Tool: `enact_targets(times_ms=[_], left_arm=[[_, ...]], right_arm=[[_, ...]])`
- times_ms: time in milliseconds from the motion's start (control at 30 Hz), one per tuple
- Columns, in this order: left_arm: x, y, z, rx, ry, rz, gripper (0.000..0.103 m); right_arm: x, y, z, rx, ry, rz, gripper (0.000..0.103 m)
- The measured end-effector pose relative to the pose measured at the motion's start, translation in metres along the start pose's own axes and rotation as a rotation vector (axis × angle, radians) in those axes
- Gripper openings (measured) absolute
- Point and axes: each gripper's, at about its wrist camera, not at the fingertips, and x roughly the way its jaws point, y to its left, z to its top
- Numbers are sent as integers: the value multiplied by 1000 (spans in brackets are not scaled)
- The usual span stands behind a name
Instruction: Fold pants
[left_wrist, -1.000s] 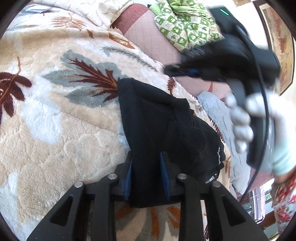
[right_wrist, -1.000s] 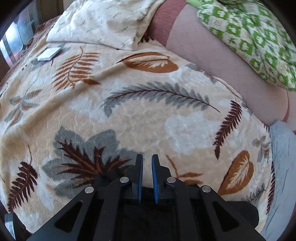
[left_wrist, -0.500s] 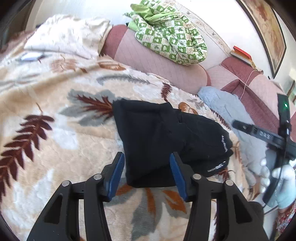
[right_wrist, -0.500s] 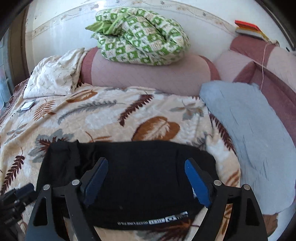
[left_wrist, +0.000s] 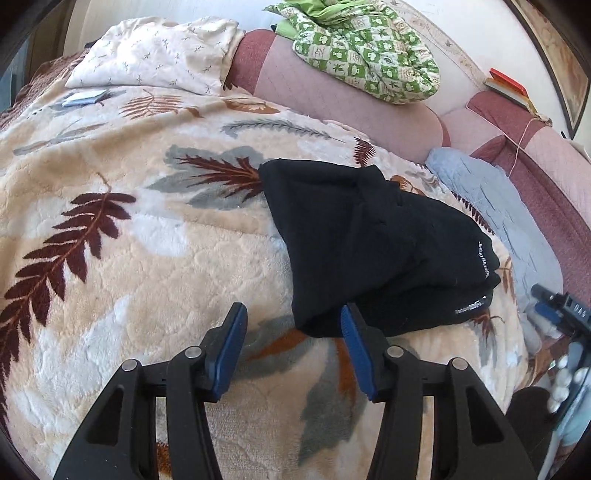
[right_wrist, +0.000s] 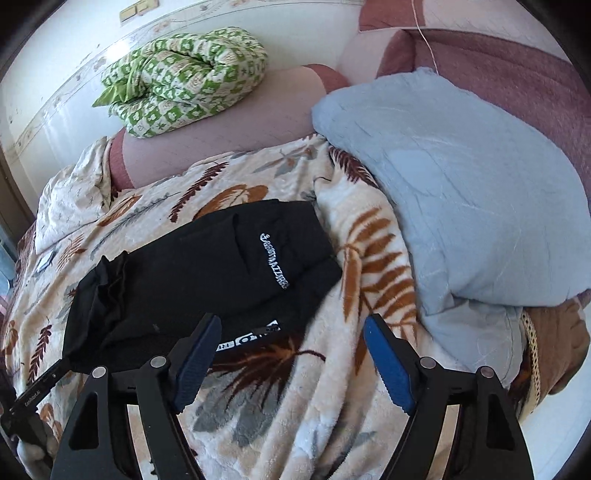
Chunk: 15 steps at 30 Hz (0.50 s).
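seen first from the left wrist: the black pants lie folded in a thick bundle on the leaf-print blanket, toward its right-hand edge, white lettering showing on the end nearest the pale blue pillow. the left gripper hovers just short of the bundle's near corner, its jaws having just been opening, released and with only blanket between the blue pads. a green checked quilt sits rolled on the pink bolster along the blanket's far edge, and a cream pillow fills the far left corner.

from the right wrist, the pants rest left of centre, apart from the blue pillow at the blanket's right edge. the right gripper stands released, jaws spread wide and gripping nothing, its left pad over the bundle's near edge. the green quilt lies on the bolster beyond.
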Motion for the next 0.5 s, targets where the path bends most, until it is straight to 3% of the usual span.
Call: enact_targets(times_ms=[167,367,500], left_arm=[[-5,-14,34,32,-22,-9,54],[25,-48,82,86,-12,-30,57],[70,-61,87,120,72,9,57]], right_arm=[[22,-13,-3,113,43,86,84],[42,-4,-2,185,34,199,84],[42,7,-6,112,-9,152,84]])
